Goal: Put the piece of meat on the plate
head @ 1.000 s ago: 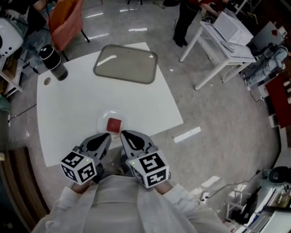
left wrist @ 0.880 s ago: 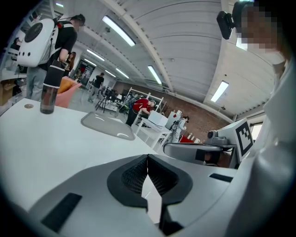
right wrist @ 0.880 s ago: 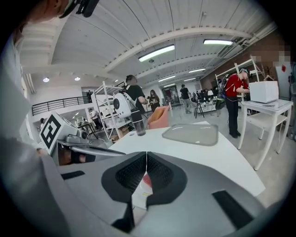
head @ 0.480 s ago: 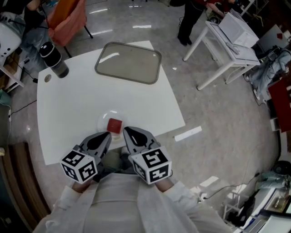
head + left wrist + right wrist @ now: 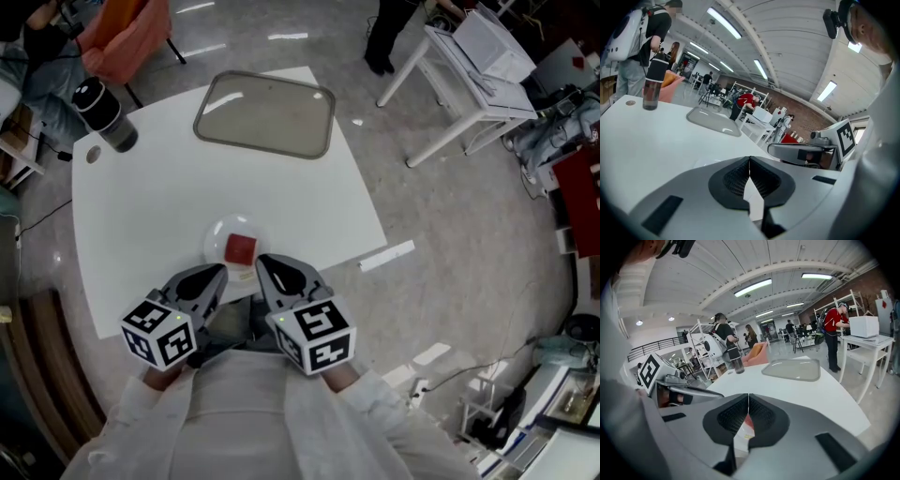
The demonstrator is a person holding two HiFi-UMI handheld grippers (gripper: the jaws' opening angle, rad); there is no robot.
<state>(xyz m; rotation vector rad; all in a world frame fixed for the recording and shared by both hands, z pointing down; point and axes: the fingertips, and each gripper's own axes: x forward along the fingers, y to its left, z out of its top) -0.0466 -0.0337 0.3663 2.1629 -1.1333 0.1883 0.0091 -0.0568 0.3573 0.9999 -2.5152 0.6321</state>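
A red piece of meat (image 5: 241, 248) lies on a small clear plate (image 5: 220, 236) near the front edge of the white table (image 5: 150, 216). My left gripper (image 5: 214, 275) and right gripper (image 5: 266, 266) are both shut and empty, held side by side just this side of the plate. In the right gripper view a sliver of the red meat (image 5: 747, 422) shows through the gap below the closed jaw tips (image 5: 748, 395). In the left gripper view the jaws (image 5: 749, 160) meet over bare table; the plate is hidden behind them.
A grey tray (image 5: 265, 114) lies at the table's far side, and a black bottle (image 5: 103, 114) stands at the far left corner beside a small coin-like disc (image 5: 92, 155). A white side table (image 5: 473, 70) stands on the floor to the right. People stand farther off.
Both grippers stay shut and close together. The head view has shifted slightly, and the plate with the meat now sits a little nearer the gripper tips.
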